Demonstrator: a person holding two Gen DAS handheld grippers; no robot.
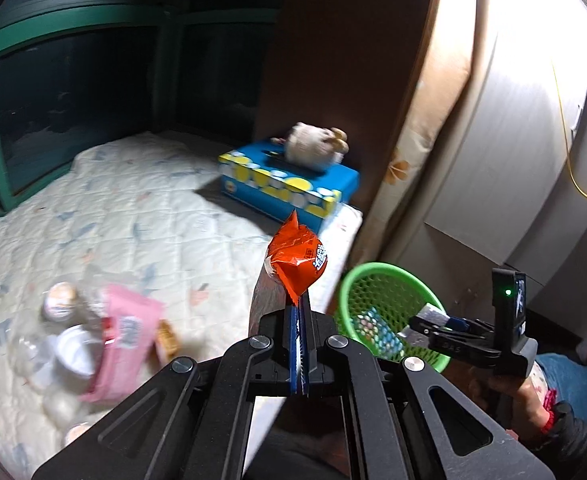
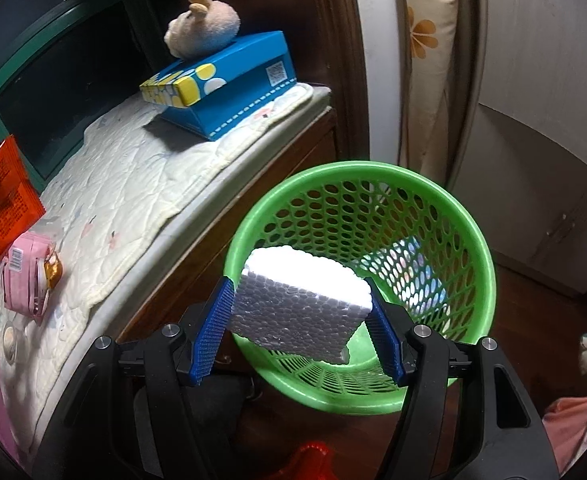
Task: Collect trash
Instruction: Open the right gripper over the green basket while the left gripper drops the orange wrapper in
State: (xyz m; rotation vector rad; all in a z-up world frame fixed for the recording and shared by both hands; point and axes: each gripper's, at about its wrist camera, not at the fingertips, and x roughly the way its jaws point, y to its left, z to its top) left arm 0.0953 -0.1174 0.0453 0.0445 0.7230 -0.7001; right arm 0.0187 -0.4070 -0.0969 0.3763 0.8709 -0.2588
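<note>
Your left gripper [image 1: 298,312] has its fingers clamped on the orange wrapper [image 1: 295,261]; your right gripper [image 2: 299,328] pinches a foam block [image 2: 301,304] over the green basket [image 2: 481,256], lower right, holding a patterned packet [image 1: 375,330]; tissue box [image 2: 229,84] upper left on the bed [image 2: 133,200]

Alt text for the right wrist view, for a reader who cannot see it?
The right tongs grip a white styrofoam block over a green perforated plastic basket. Left, a quilted bed holds a blue tissue box.
</note>
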